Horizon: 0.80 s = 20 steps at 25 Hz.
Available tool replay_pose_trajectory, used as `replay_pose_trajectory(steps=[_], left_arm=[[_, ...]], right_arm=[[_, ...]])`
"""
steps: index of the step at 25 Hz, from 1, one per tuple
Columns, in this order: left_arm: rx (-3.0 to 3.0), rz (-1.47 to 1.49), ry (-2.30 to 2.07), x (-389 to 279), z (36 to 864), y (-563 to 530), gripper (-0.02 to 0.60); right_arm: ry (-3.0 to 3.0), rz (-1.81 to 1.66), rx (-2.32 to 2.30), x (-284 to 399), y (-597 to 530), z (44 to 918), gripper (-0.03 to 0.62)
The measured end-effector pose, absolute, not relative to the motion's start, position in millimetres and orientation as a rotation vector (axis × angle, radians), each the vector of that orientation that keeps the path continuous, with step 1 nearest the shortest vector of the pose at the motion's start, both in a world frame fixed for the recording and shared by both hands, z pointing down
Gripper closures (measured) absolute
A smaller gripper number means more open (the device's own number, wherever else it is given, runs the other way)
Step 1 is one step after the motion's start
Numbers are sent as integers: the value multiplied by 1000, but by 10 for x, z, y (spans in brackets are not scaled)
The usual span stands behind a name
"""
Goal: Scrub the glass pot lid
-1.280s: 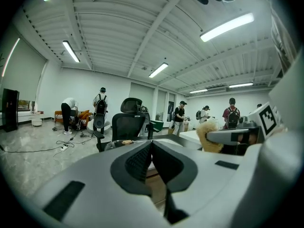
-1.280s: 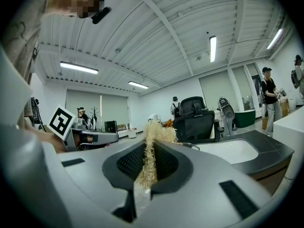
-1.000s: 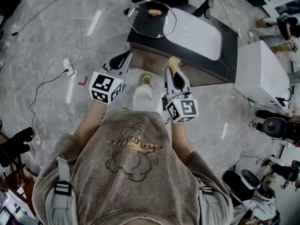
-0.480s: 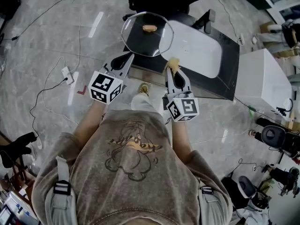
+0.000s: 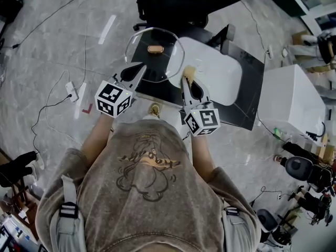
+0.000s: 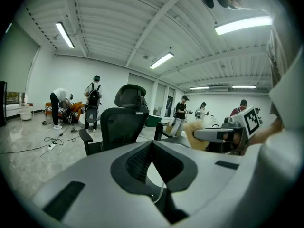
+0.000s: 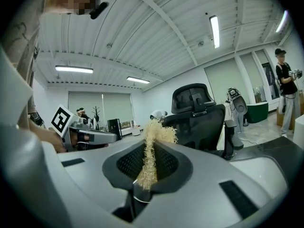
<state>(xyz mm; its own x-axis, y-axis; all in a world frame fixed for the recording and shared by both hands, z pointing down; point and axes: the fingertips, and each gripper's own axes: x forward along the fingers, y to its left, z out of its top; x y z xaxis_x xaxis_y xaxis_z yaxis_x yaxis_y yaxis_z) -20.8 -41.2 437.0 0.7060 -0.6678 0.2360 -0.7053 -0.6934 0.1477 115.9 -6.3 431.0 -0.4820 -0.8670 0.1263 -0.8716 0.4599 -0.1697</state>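
Currently, black-and-white square markers are shown on both cubes, the round clear glass pot lid (image 5: 157,67) is laid flat on the black table (image 5: 249,85), brown oval knob (image 5: 155,49) uppermost and lengthwise across the head view, the left gripper (image 5: 140,67) is clenched empty, and the right gripper (image 5: 185,81) is clamped on a tan fibrous scrubber (image 5: 190,71).

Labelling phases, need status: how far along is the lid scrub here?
Done: the right gripper is shut on the tan scrubber. In hand: both grippers are held out at the glass lid lying at the table corner; the left gripper has its fingers shut with nothing between them. Left: apparently all the scrubbing; the scrubber is beside the lid's rim, not on the glass.
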Motion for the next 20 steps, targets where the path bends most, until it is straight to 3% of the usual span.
replay_pose_trajectory(steps=[14,15,17,20], left_arm=[[2749,241,-1072,-17,4232,-931,562],[2754,236,-1045,-1,4233,-949,543],[2777,230,-976,41,4233,-981,405],[2844,272,-916,80,4233,-1030,365]], right_arm=[[-2696,354,1466,1195,-669,4408,554],[-2692,355,1467,1188,-693,4414,554],[-2682,363,1478,1177,-757,4427,554],[-2669,371,1490,1148,-844,4430,554]])
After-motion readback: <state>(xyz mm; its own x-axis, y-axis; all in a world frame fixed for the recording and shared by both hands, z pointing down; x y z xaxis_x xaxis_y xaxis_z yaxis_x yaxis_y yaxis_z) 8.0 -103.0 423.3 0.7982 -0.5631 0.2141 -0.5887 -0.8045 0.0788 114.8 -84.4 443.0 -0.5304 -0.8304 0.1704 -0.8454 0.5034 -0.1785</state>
